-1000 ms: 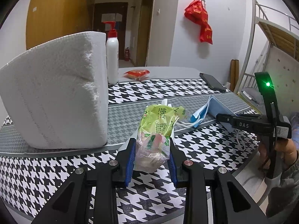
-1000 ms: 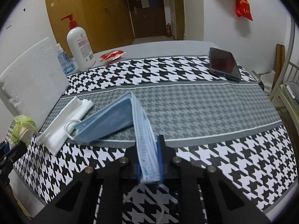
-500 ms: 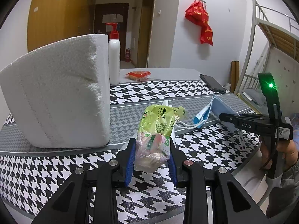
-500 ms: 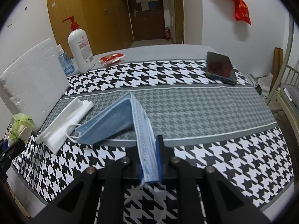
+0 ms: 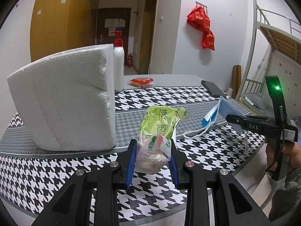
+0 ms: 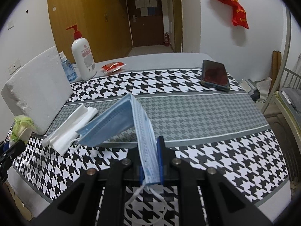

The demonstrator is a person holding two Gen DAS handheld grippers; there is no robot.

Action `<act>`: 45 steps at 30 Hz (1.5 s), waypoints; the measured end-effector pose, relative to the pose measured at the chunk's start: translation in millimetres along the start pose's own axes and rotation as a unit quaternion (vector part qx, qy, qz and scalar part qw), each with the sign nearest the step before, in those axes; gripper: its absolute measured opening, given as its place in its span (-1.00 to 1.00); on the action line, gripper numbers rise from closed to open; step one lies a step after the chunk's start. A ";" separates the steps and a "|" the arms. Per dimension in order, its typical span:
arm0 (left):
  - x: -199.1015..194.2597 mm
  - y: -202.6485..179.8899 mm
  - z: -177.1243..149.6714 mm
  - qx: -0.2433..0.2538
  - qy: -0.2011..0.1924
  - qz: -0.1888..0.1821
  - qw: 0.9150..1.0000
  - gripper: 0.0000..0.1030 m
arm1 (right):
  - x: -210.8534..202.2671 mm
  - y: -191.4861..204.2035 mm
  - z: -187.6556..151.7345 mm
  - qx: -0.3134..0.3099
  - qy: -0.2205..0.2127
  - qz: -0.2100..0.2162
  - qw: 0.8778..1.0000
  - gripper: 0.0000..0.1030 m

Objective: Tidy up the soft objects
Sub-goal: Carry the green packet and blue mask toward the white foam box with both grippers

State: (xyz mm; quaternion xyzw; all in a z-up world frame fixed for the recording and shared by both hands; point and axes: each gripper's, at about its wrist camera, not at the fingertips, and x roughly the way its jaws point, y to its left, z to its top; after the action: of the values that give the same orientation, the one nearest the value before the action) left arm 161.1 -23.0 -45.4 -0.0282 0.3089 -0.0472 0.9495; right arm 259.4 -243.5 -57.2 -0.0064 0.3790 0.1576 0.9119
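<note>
My left gripper (image 5: 152, 150) is shut on a green plastic tissue packet (image 5: 160, 126), held just above the houndstooth tablecloth (image 5: 56, 171) in front of a big white paper-towel pack (image 5: 64, 103). My right gripper (image 6: 150, 150) is shut on a stack of blue face masks (image 6: 120, 120), which bends over and droops to the table on the left; an ear loop hangs below. The masks (image 5: 223, 109) and the right gripper (image 5: 231, 118) also show in the left wrist view. A white folded tissue stack (image 6: 71, 126) lies left of the masks.
A white pump bottle (image 6: 83, 56), a small blue bottle (image 6: 67, 69) and a red packet (image 6: 112, 66) stand at the table's far side. A dark phone (image 6: 214, 74) lies far right. A bed frame (image 6: 289, 94) stands right of the table.
Both grippers have risen slightly with their loads. The masks lift a little more off the table; the tissue packet stays gripped.
</note>
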 end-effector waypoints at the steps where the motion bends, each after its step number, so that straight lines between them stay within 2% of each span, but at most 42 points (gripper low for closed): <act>1: -1.8 0.4 -0.2 -0.001 -0.002 0.001 1.000 -0.36 | -1.4 0.0 -0.2 0.000 -0.001 -0.001 1.000 -0.70; 15: -26.2 2.4 3.5 0.003 -0.025 0.007 1.000 -0.36 | -28.9 0.5 -0.1 0.002 -0.026 0.003 1.000 -0.70; 29: -50.9 2.2 16.3 0.018 -0.056 -0.004 0.998 -0.36 | -74.6 10.8 -1.9 0.010 -0.080 0.004 0.997 -0.70; 45: -83.6 33.5 12.1 0.023 -0.082 0.002 0.996 -0.36 | -104.4 57.7 -5.8 -0.003 -0.124 0.018 0.992 -0.70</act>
State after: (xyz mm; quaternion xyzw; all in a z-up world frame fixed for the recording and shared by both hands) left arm 103.3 19.5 10.4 -0.0099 0.2287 -0.0495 0.9722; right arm 169.3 -218.9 17.2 0.0170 0.2627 0.1743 0.9488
